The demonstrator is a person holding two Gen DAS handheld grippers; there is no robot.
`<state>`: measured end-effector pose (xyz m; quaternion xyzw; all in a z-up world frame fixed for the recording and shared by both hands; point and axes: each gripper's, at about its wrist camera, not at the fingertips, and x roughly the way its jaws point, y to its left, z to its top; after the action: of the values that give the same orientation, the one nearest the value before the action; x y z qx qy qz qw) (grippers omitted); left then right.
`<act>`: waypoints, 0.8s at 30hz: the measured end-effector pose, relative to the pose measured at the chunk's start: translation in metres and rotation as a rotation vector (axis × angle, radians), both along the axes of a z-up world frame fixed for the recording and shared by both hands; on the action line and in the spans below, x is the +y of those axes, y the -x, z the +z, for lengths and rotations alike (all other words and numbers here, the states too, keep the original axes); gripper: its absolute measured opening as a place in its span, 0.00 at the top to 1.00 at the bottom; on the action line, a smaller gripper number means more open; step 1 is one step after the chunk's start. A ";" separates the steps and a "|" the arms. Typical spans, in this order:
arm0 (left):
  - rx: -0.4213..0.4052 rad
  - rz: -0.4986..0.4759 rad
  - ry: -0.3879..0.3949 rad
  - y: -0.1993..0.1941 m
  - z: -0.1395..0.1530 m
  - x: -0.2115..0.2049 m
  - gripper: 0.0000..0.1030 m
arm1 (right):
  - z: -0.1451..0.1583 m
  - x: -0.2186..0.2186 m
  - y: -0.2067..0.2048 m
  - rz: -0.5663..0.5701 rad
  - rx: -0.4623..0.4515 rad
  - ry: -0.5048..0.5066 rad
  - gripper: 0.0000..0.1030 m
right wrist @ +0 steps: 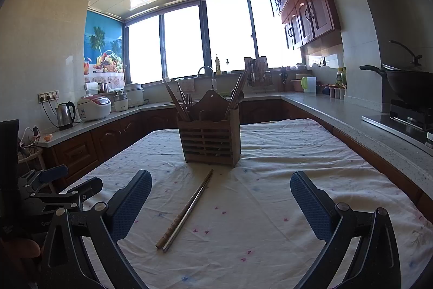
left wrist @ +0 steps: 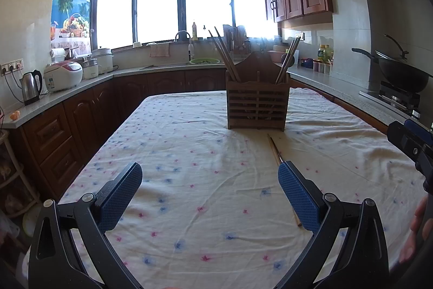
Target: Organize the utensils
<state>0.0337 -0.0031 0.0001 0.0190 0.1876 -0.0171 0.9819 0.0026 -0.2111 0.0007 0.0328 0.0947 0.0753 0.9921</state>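
A slatted wooden utensil holder (left wrist: 257, 102) (right wrist: 209, 138) stands on the cloth-covered table (left wrist: 189, 153) (right wrist: 270, 194); chopsticks lean out of its left and right compartments, and a fork shows on the left in the right wrist view. In front of it a pair of chopsticks (right wrist: 186, 210) (left wrist: 276, 151) lies flat on the cloth, one wooden and one metal. My left gripper (left wrist: 209, 175) is open above the cloth, and its right finger covers part of that pair. My right gripper (right wrist: 220, 186) is open, with the pair lying between its fingers, nearer the left one. Neither holds anything.
Counters run round the table: a kettle (left wrist: 31, 85) and rice cookers on the left, a sink (left wrist: 184, 64) under the window, a wok (left wrist: 403, 72) on the stove at right. The other gripper shows at each view's edge, with a hand (left wrist: 414, 229) low at right.
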 end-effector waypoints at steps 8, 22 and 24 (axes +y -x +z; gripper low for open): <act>-0.001 0.000 0.001 0.000 0.000 0.001 0.00 | 0.001 0.001 -0.001 0.006 -0.001 -0.002 0.00; 0.012 -0.018 0.009 -0.005 0.001 0.002 0.00 | 0.005 0.002 0.000 0.009 0.001 -0.009 0.00; 0.012 -0.020 0.010 -0.006 0.002 0.002 0.00 | 0.005 0.001 -0.001 0.009 0.006 -0.010 0.00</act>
<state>0.0393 -0.0015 0.0022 0.0160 0.1934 -0.0279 0.9806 0.0035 -0.2099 0.0059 0.0376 0.0972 0.0799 0.9913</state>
